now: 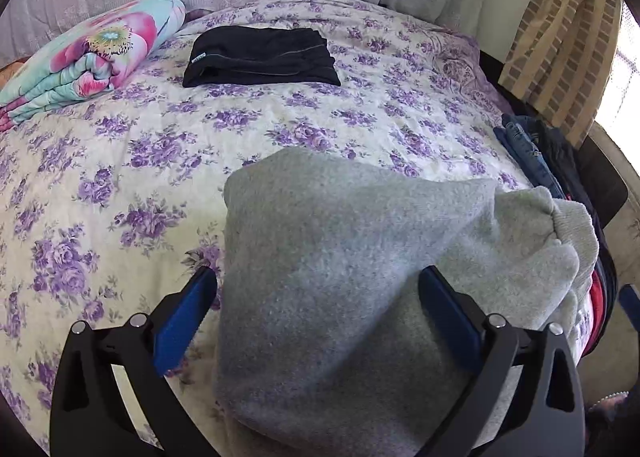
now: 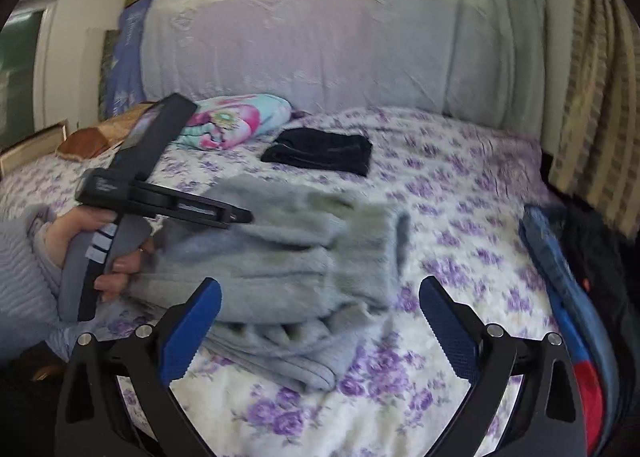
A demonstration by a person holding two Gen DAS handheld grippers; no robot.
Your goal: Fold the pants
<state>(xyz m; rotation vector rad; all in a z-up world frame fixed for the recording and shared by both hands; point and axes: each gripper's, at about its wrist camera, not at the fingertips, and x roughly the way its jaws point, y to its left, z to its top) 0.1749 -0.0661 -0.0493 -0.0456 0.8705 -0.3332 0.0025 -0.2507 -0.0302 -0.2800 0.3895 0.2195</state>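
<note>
Bed [image 1: 120, 185]: flowered cover, grey pants [image 1: 340, 277] bundled near front edge.
Left gripper [image 1: 318, 297]: jaws wide, over pants.
Right gripper [image 2: 320, 309]: jaws wide, holding nothing.
Advice: flatten the bundle first, then fold.

We see the pants [image 1: 340, 277] in a plain, fuzzy light grey, the same grey in the right wrist view [image 2: 288, 257]. Under them the bedspread [image 1: 120, 177] is cream white, strewn with purple rose clusters. Our left gripper [image 1: 318, 285] and right gripper [image 2: 320, 297] both show black frames with deep blue finger pads [image 1: 180, 325]. The folded garment [image 1: 260, 57] farther back is black with a thin grey seam line. The rolled blanket [image 1: 80, 57] is turquoise with big pink flowers with yellow centres. The curtain [image 1: 560, 37] carries tan and beige checks. At the bed's edge we see a clothes pile [image 1: 532, 153] in denim blue, dark navy and red.
</note>
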